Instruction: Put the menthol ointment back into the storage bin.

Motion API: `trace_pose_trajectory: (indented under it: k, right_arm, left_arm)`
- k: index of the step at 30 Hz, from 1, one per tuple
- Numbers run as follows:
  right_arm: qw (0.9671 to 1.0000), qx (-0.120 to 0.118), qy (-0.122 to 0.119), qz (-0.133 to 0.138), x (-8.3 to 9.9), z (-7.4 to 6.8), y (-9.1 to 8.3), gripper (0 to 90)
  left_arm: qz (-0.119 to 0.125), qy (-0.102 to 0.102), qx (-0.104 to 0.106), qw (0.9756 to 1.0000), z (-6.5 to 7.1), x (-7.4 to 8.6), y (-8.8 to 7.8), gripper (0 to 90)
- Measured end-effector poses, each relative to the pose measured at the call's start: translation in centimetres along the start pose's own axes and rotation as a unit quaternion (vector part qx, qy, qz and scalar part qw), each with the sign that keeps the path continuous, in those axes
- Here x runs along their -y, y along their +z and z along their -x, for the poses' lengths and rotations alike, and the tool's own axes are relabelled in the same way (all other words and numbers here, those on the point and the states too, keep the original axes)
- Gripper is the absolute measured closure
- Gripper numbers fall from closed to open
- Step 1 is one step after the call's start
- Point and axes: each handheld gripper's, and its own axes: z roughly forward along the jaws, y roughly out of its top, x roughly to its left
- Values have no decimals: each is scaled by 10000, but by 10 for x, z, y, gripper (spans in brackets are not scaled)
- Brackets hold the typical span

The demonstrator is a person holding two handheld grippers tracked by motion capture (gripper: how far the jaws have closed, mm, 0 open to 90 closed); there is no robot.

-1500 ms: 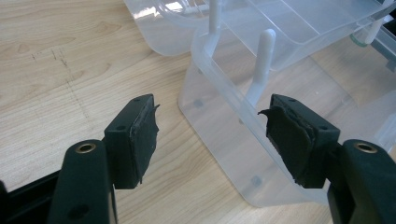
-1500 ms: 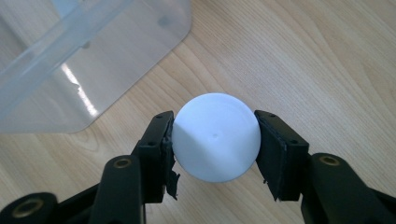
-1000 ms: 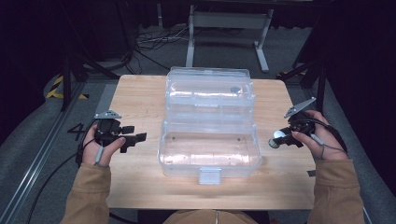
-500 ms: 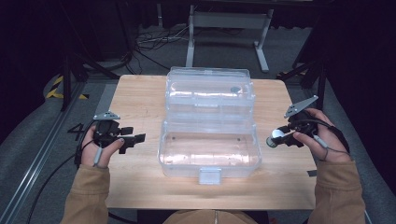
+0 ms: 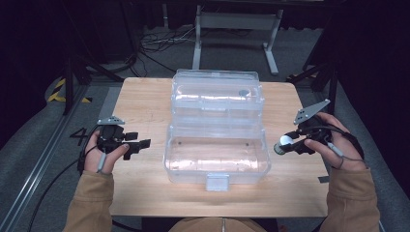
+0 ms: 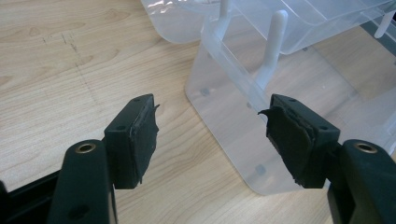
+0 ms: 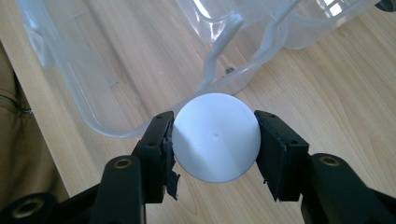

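- Presently the right gripper point(image 7: 215, 142) stood clamped on a smooth white round cap or ball-like piece of plastic point(image 7: 215, 137), one black pad on each side of it at its widest part.
- In the high view that white piece point(image 5: 285, 141) hung at the right edge of the clear plastic storage box with fold-out trays point(image 5: 216, 140), just beside the wall of the lower compartment and above the light wooden table point(image 5: 145, 96).
- The left gripper point(image 6: 212, 135) was released, jaws wide apart with nothing between them, pointed at the near corner of the box's clear lower tub point(image 6: 224, 116); it sat over the table just left of the box.
- Handling, as a judgement: the white piece looked light, hard and stiff, with a slick curved face. Torn pad rubber showed on both grippers, so slip seemed possible.
- Best hold appeared to be across the full width, as taken; a grip nearer an end would likely squeeze it out.
- The box looked thin-walled and light, likely to slide if nudged; the free gripper could steady its corner.
- A small dark round object point(image 5: 243, 92) lay in the far tray.
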Motion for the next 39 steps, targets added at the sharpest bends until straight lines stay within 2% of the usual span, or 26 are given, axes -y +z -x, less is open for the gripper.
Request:
trace_pose_trajectory:
  k: [10, 20, 31, 39]
  right_arm:
    - [9994, -160, -284, 62, -10, -10, 0, 503]
    - [9970, -342, -679, 105, -24, -20, 7, 503]
    - [9942, -515, -941, 73, -33, -24, 19, 503]
    - [9928, -620, -1024, -32, -35, -26, 30, 502]
  left_arm:
    - [-19, -25, -53, 10000, 0, 4, -3, 341]
    - [-30, -82, -115, 9999, -1, 11, -9, 340]
    - [-17, -100, -147, 9998, -2, 13, -10, 340]
    - [-22, -83, -118, 9999, -2, 11, -8, 340]
